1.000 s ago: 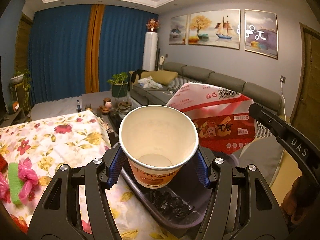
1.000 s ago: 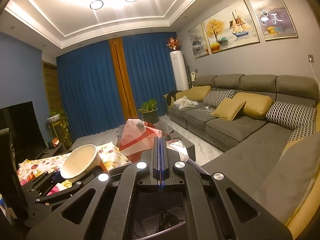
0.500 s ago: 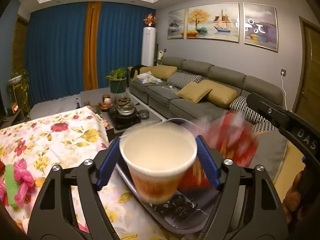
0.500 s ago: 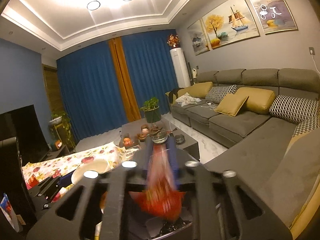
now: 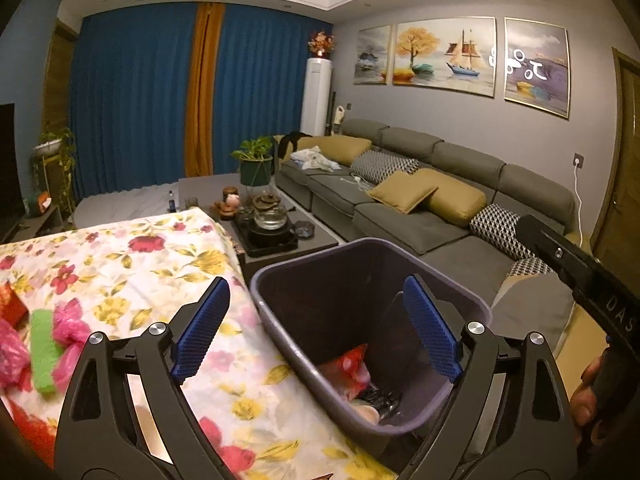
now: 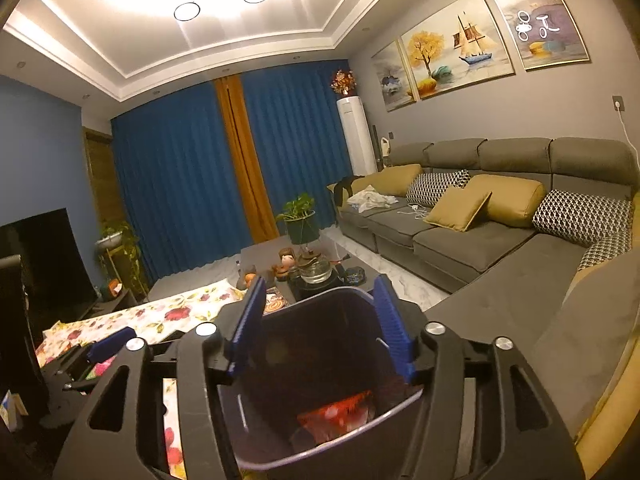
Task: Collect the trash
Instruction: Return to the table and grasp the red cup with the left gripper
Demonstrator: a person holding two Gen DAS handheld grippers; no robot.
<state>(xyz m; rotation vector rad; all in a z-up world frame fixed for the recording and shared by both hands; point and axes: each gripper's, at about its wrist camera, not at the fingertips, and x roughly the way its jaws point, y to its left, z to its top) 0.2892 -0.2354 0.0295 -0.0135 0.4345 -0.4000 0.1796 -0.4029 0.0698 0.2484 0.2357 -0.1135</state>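
Cup and red wrapper dropped into the bin (image 5: 460, 292), left gripper (image 5: 316, 328) and right gripper (image 6: 320, 328) both empty, opening above it

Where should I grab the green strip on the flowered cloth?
Take the green strip across its narrow width, near the middle, coming down from above. It lies flat on the cloth, long and thin, with pink plastic bunched along both sides, so a gripper may catch some pink too.

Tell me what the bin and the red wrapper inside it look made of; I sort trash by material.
The bin looks like moulded plastic, dark purple and smooth, with a thin rolled rim that catches light. The red wrapper looks like thin glossy plastic film: crumpled, with shiny highlights. Whether it is foil-lined cannot be told.
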